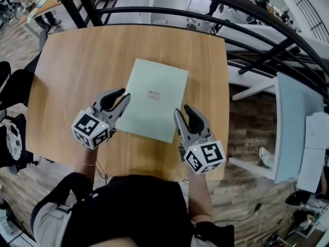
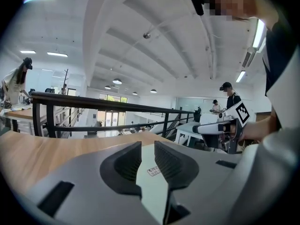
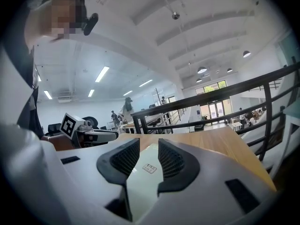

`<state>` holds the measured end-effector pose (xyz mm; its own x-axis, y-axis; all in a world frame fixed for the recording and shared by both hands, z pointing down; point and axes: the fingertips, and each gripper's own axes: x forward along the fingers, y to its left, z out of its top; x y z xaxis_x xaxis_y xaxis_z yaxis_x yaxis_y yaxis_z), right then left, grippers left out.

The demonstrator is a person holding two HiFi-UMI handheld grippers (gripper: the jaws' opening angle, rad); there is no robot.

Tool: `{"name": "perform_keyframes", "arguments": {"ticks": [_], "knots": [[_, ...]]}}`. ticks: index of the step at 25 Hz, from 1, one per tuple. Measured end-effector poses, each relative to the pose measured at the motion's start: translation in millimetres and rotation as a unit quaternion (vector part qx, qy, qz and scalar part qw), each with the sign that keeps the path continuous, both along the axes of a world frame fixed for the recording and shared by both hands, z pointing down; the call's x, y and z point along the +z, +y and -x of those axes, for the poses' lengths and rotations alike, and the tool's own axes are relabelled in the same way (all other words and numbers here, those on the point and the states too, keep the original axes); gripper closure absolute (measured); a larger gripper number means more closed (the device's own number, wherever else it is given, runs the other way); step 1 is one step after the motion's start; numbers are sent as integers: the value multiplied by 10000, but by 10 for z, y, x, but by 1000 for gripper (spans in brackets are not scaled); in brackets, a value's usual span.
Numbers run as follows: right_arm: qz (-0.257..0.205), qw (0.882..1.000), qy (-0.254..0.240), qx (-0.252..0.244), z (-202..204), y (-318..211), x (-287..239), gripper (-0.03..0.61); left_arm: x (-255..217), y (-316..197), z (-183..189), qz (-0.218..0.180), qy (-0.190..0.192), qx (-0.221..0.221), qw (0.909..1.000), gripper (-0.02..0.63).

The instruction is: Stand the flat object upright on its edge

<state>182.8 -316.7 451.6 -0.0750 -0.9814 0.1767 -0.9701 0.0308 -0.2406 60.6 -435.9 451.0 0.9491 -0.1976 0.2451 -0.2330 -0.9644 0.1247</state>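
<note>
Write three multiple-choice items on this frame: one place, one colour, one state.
1. Where on the sheet is the label?
A. its middle
B. its near left corner
C. its far edge

2. What colour is the sheet?
A. red
B. pale green
C. black

3. How is the sheet placed?
A. upright on its edge
B. rolled up
C. flat on the table

Answers:
1 A, the head view shows the label in the middle of the sheet.
2 B, the sheet looks pale green in all three views.
3 C, its whole face lies on the wood.
</note>
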Motion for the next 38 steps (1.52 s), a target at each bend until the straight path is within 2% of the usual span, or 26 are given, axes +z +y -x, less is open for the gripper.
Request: {"name": "perform_keyframes", "arguments": {"ticks": [7, 14, 19, 25, 31, 38], "knots": [[248, 9996, -48, 125, -289, -268, 314, 449, 359, -300, -154, 293, -307, -137, 9990, 492], [727, 9971, -97, 194, -494, -526, 657, 406, 652, -620, -278, 609, -615, -339, 9957, 413], [929, 9950, -218, 295, -594, -606, 843, 377, 855, -744, -377, 843, -842, -307, 9924, 363], [1308, 9897, -560, 174, -671, -721, 1121, 357, 1089, -957, -437, 1383, -861, -371, 9859, 350], [1491, 9867, -594, 273, -786, -856, 1304, 339, 1298, -1026, -541, 1501, -1112, -192, 9822, 334], [1671, 9805, -1003, 253, -824, -914, 1534, 324, 1463, -1054, -575, 1643, -1343, -217, 9770, 331]]}}
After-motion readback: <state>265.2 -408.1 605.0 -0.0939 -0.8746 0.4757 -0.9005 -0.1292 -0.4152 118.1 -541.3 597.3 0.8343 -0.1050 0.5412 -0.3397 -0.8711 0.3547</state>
